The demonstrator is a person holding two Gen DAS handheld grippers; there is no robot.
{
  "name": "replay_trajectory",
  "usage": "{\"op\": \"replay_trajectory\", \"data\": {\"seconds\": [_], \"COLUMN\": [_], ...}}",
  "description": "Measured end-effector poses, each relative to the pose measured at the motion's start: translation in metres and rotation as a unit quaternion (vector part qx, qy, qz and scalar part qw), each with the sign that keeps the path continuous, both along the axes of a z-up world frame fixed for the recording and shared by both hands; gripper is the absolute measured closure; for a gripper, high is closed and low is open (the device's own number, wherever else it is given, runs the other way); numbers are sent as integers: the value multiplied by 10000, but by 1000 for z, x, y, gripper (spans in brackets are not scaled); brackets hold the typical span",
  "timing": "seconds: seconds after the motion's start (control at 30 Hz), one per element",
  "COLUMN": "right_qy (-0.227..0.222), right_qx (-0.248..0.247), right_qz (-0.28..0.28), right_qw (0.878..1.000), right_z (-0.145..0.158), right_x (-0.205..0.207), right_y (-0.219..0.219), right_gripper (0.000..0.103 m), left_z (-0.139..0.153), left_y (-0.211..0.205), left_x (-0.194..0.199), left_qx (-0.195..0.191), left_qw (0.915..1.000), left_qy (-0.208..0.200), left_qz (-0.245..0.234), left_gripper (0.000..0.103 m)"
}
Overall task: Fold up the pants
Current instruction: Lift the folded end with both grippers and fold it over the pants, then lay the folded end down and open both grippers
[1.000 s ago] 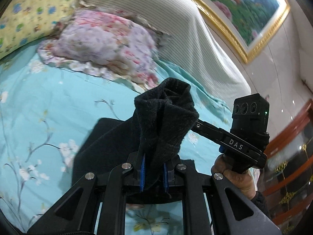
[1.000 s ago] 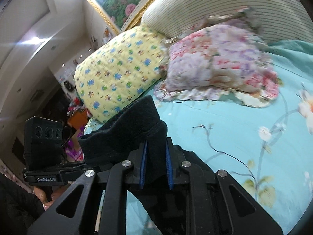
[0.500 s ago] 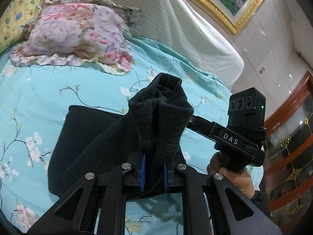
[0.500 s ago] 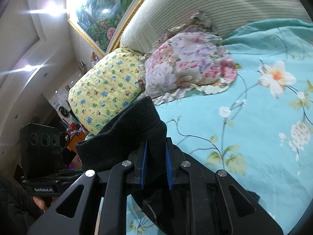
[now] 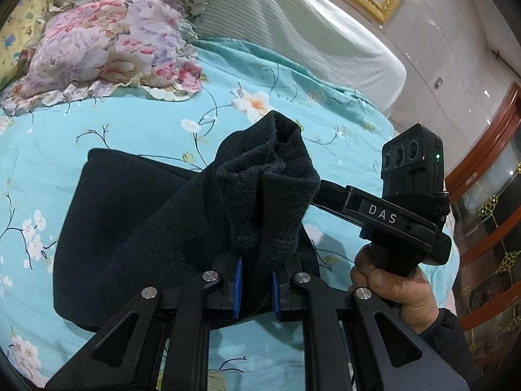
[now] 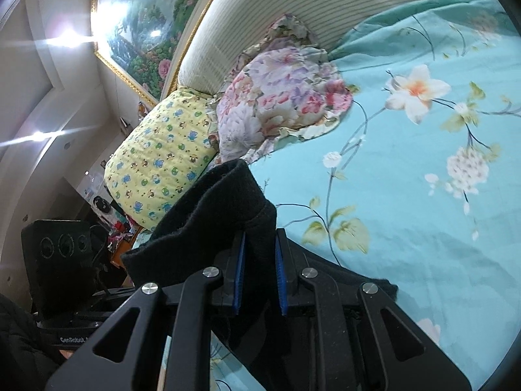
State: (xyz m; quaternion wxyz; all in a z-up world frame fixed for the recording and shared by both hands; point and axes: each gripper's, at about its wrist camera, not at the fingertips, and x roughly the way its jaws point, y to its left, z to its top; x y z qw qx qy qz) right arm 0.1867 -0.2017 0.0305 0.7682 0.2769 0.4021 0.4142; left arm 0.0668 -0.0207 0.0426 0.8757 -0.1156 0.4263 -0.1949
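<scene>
Black fleece pants lie partly on the turquoise floral bed sheet. My left gripper is shut on a bunched end of the pants, which rises above its blue pads. My right gripper is shut on another bunched end of the pants. Both ends are held up off the bed, close together. The right gripper's body and the hand holding it show to the right in the left wrist view. The left gripper's body shows at lower left in the right wrist view.
A pink and purple floral pillow and a yellow patterned pillow lie at the head of the bed against a striped headboard. A gold-framed painting hangs above. A wooden cabinet stands at right.
Both grippers have tilted down and moved over the bed with the pants ends still held. More of the sheet and the spread pants shows now; the pillows have shifted up and away.
</scene>
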Motion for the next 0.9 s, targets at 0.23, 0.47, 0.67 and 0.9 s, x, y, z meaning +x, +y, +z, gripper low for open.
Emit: {"op": "replay_trajectory", "data": {"seconds": [0.23,0.47,0.67,0.9], "right_qy": [108,158,272,514], "right_qx": [-31,-73,-144,-378], "right_qz": [-139,-254,-542,-1038], "right_qw": [9998,9995,9981,9926], "right_z": [-10,-11,-9,-8], "right_x": [-5,-11,-18,-29], "right_y": [-11,-22,-35,-48], "right_gripper": [98,102,102,100], "left_z": [-10,-17,-21,-16], "left_y": [-12,-23,-37,-36], "left_x": [-1,1,-4,-12], "left_qx": [160,327,551,312], "left_qw": [9998,9991,9973,9969], "left_qy": [76,84,-37,-75], "left_qz": [-133,-241,-479,-717], "left_gripper": [90,90,78,56]}}
